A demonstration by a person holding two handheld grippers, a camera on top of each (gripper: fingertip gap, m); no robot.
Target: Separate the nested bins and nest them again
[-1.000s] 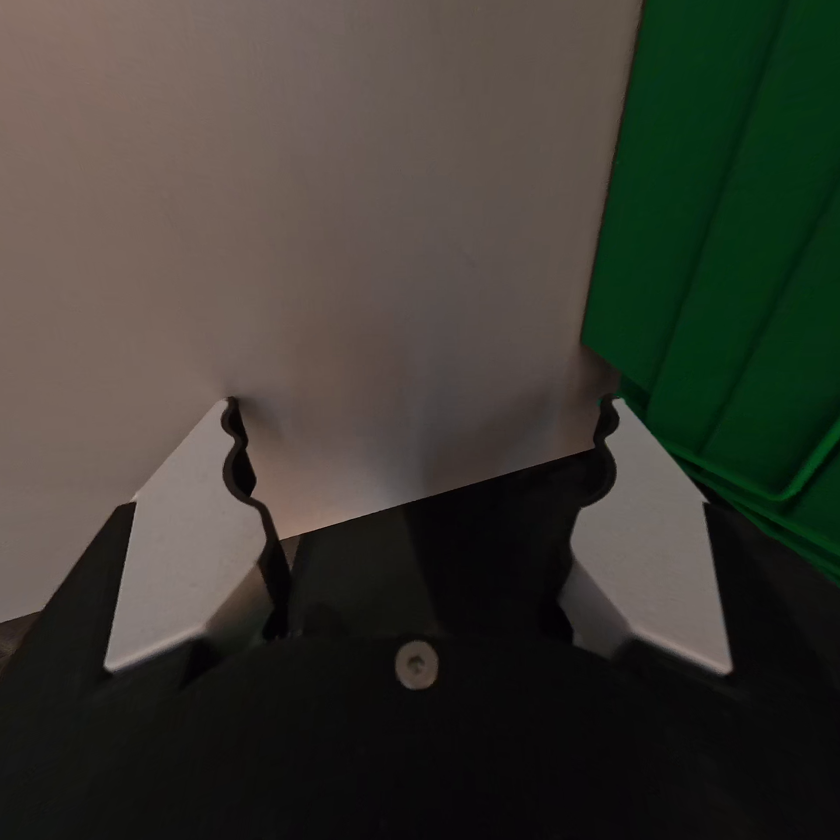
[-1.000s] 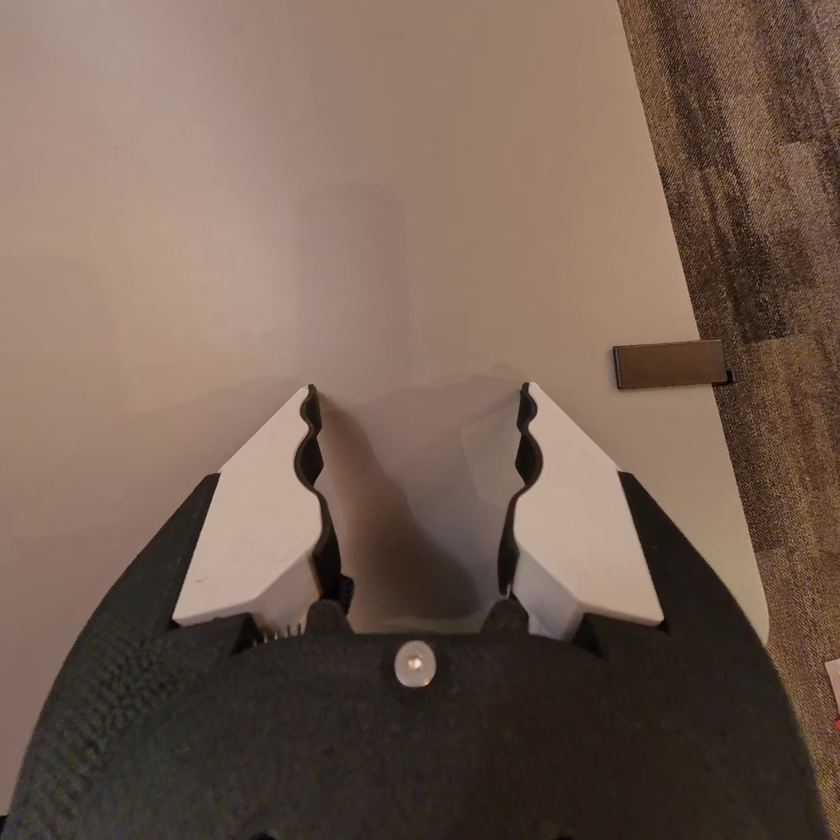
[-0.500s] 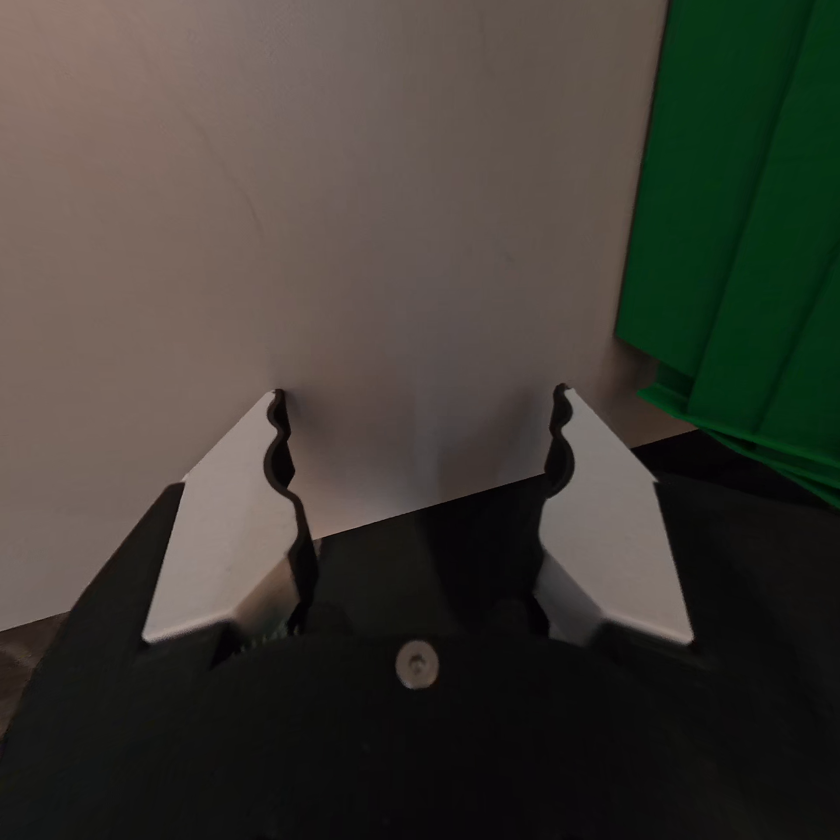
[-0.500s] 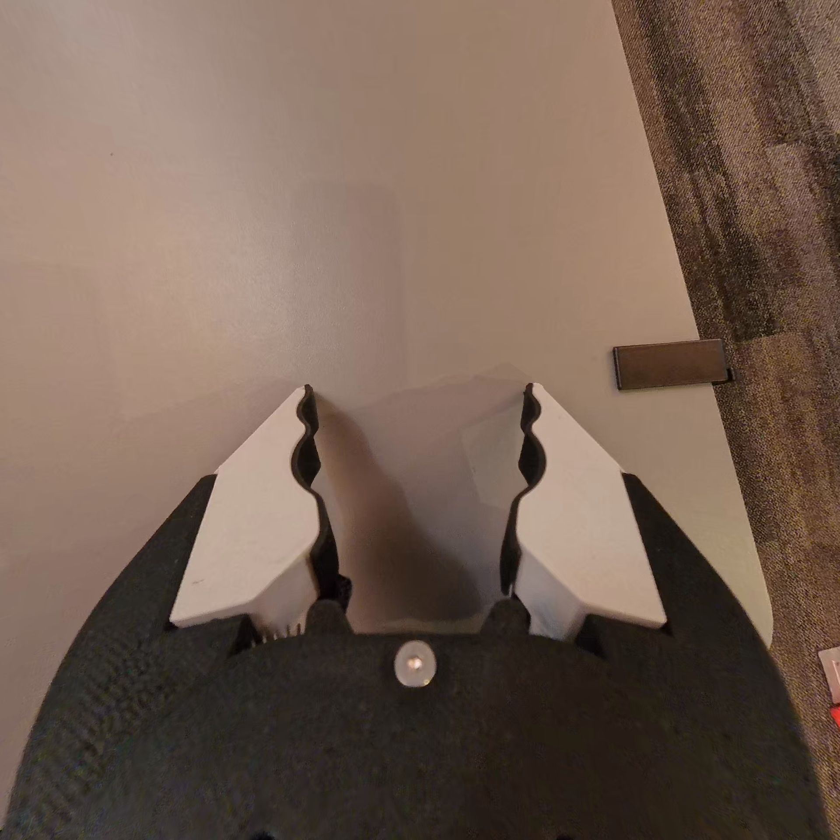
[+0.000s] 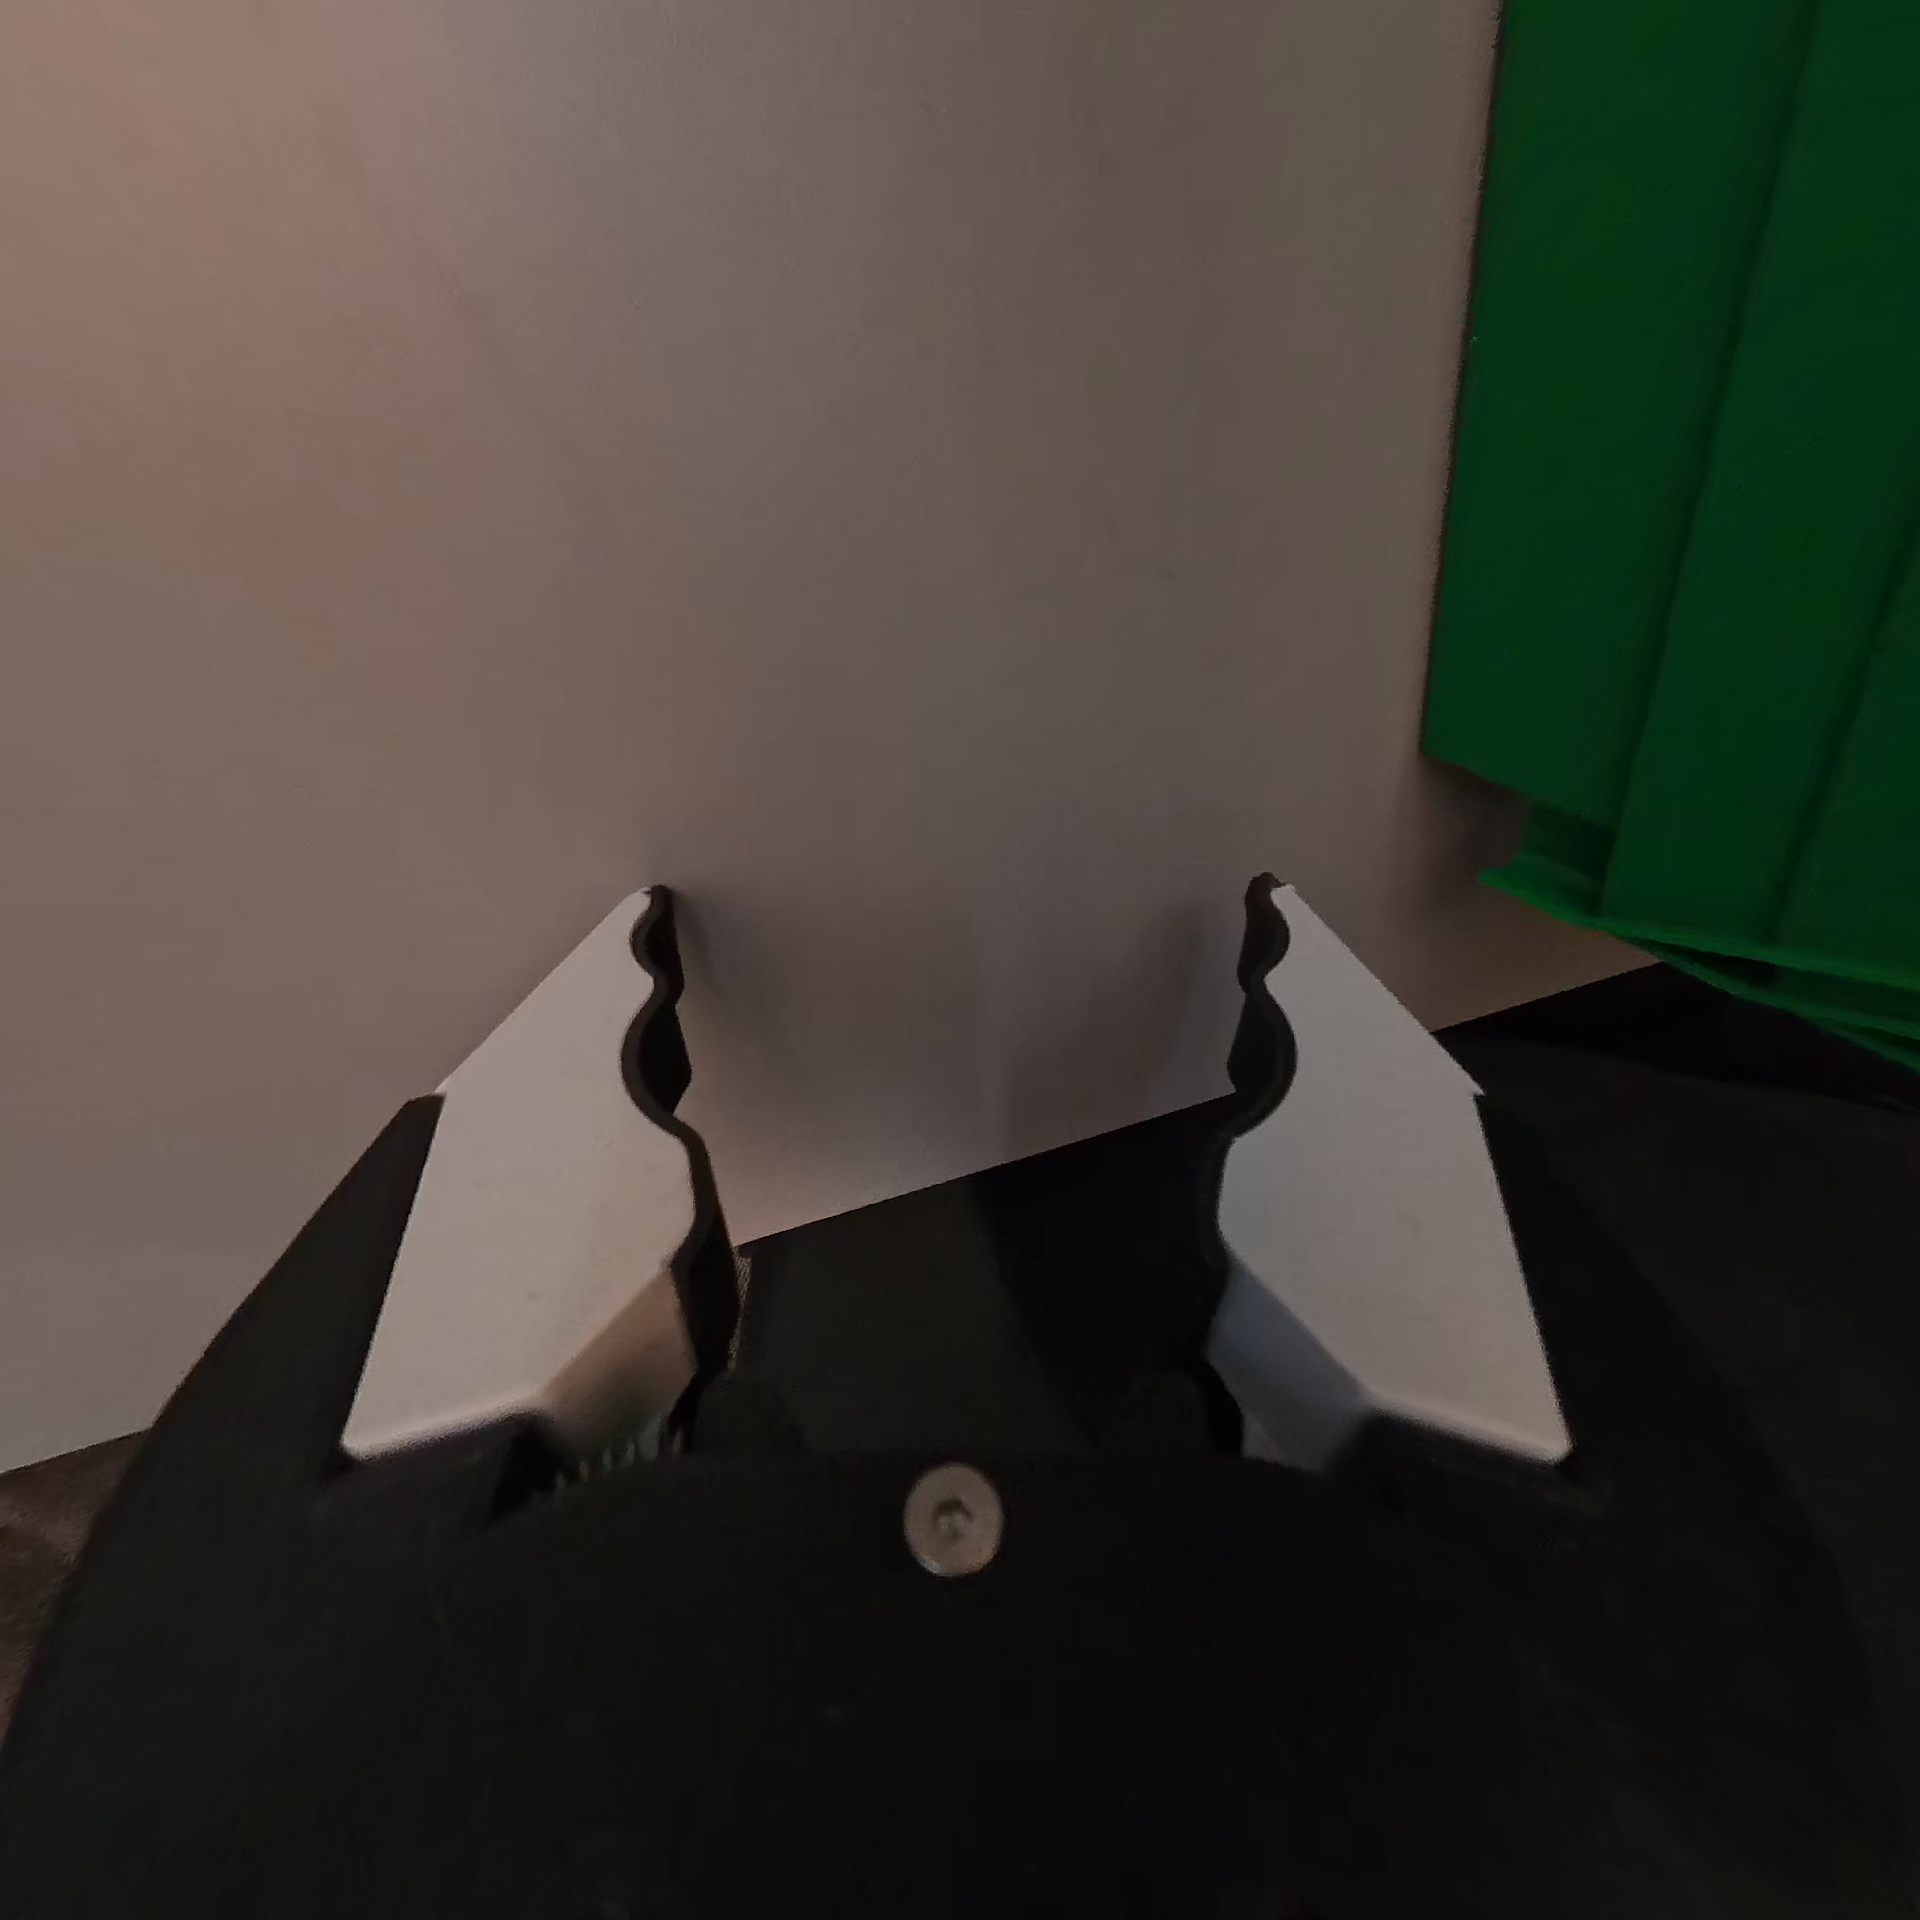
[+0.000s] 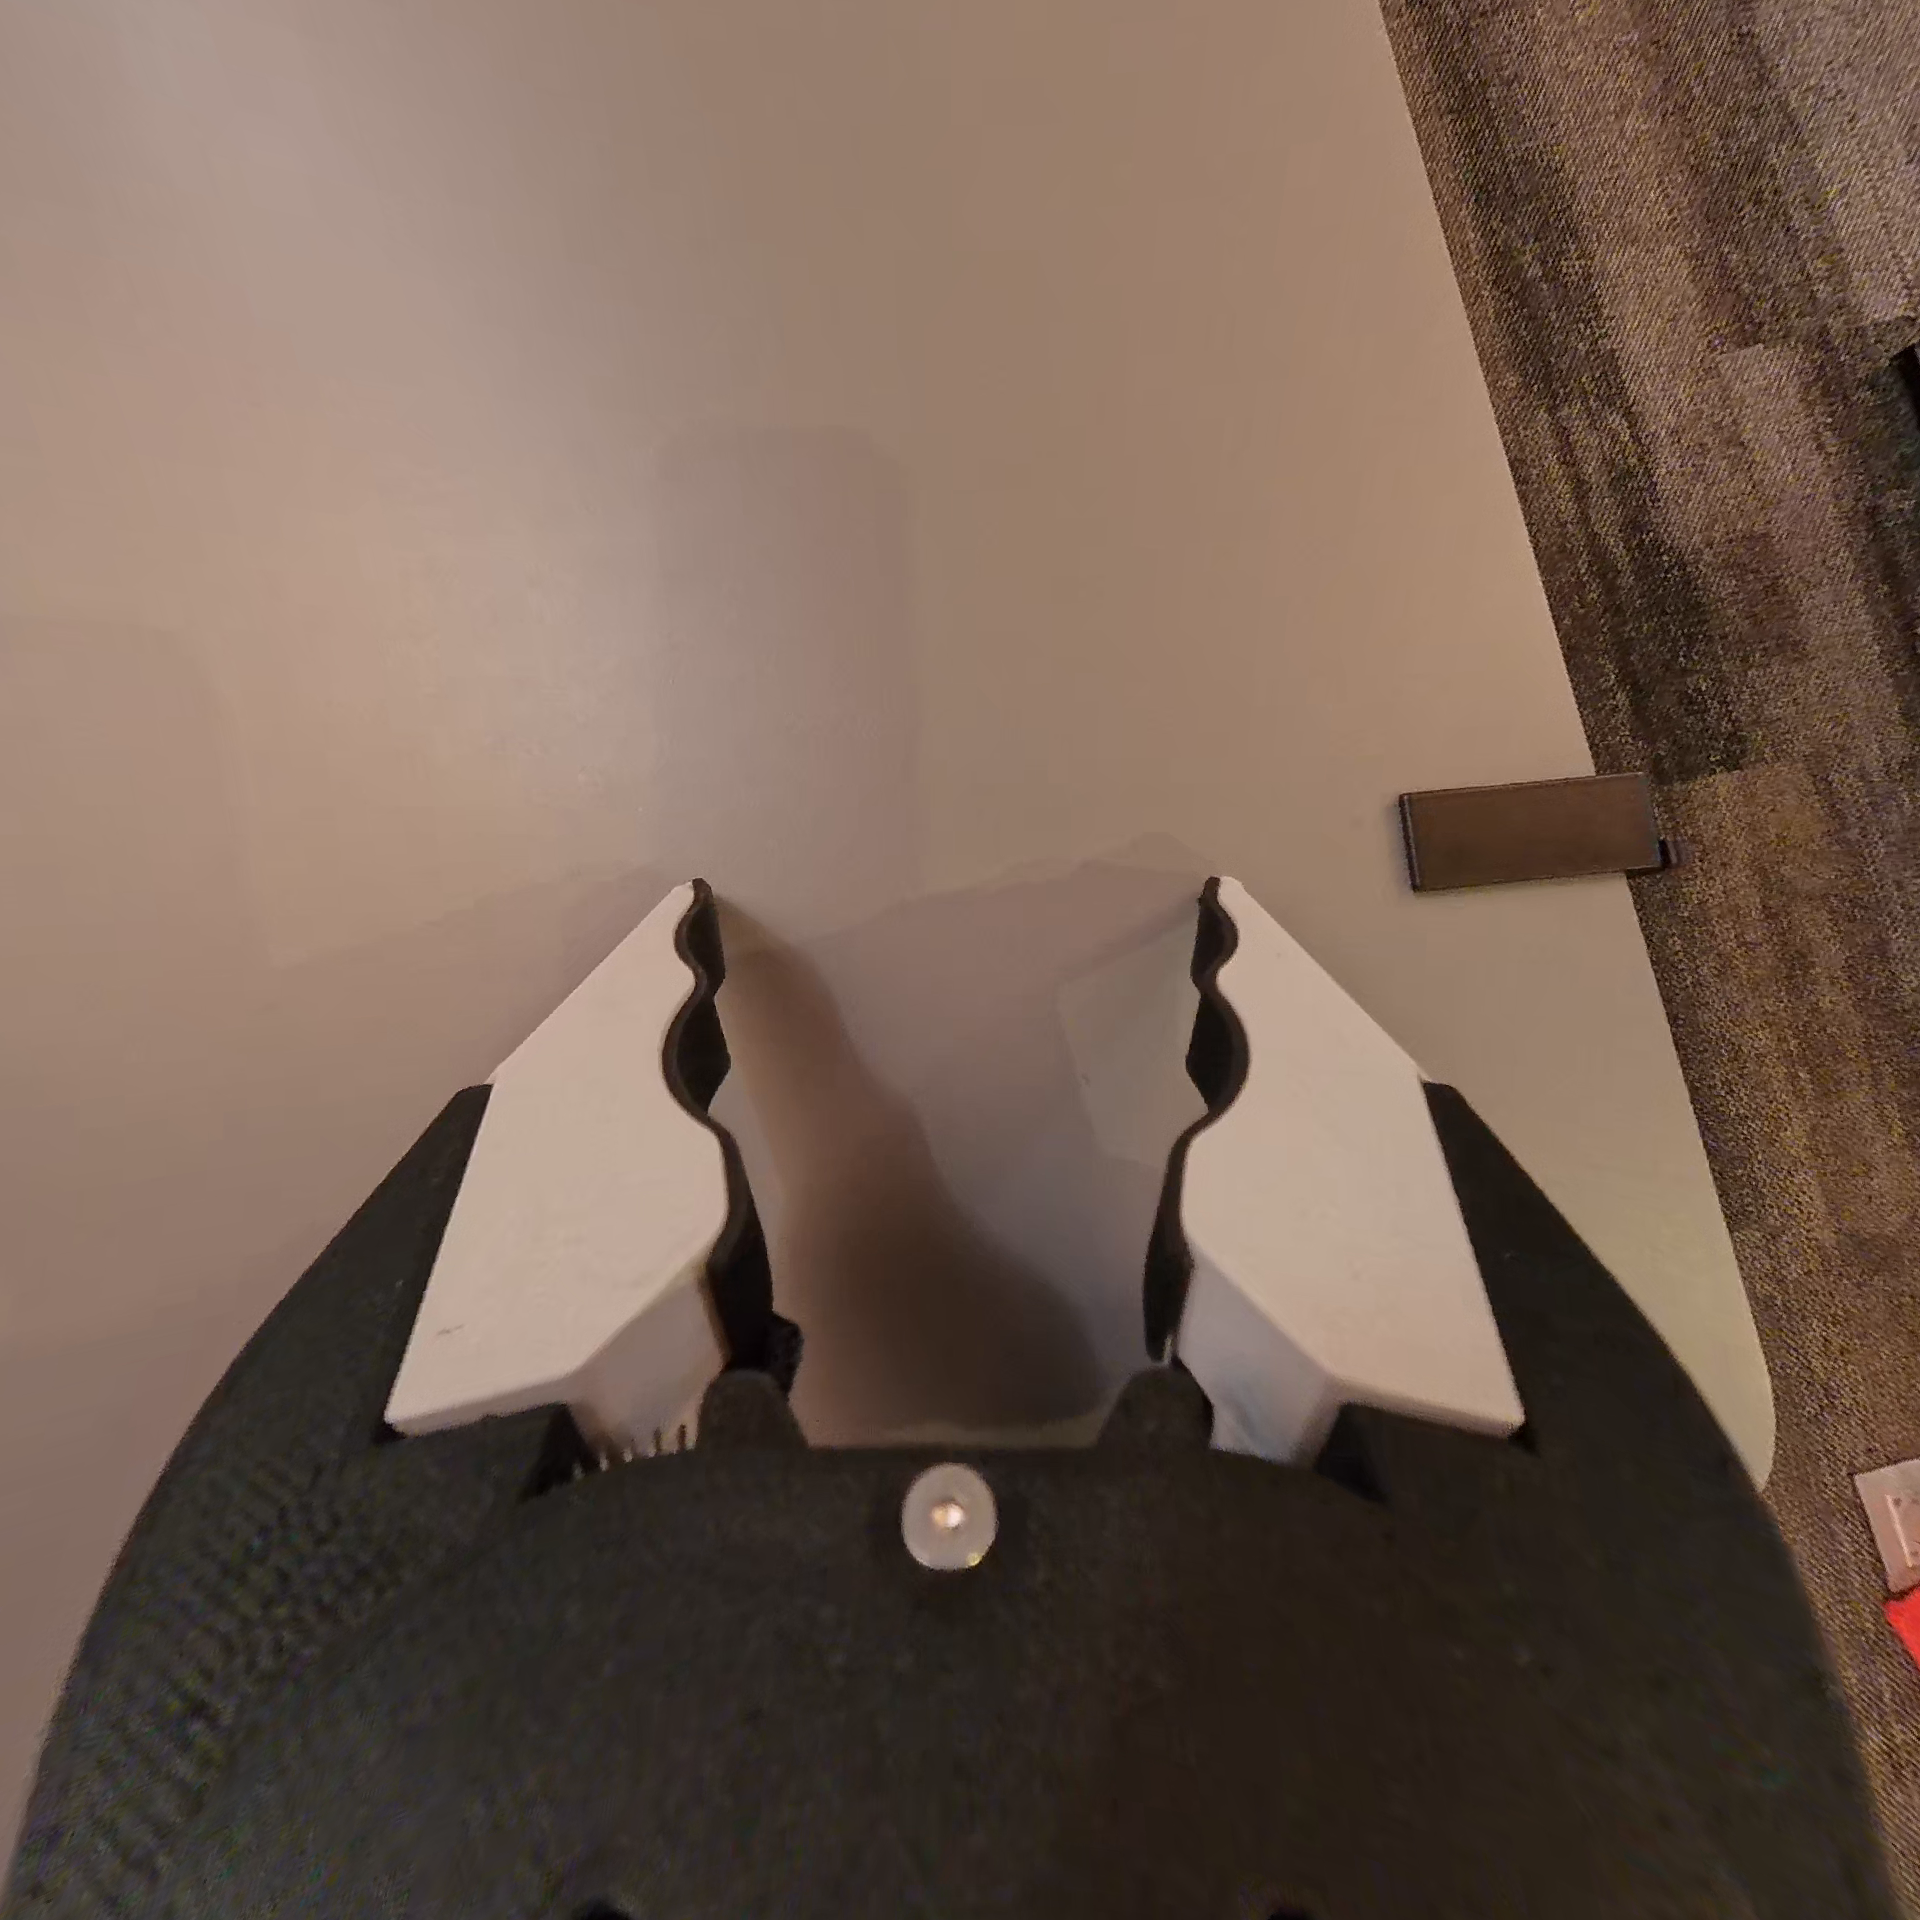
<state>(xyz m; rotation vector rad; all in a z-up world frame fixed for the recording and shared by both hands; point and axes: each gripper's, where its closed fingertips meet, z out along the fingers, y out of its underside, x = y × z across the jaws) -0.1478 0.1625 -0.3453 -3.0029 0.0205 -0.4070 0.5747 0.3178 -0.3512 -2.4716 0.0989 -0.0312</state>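
Carpet (image 6: 1714, 416) shows only rightward; green bins (image 5: 1704, 468) only leftward.

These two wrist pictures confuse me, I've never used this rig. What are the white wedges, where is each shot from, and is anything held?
Each picture comes from a camera on a handheld gripper, looking along its two white fingers. The left gripper is open and empty over the pale table, with the green bins at its right. The right gripper is also open and empty. A dark flat rectangular piece lies at the table's edge, with carpet beyond.
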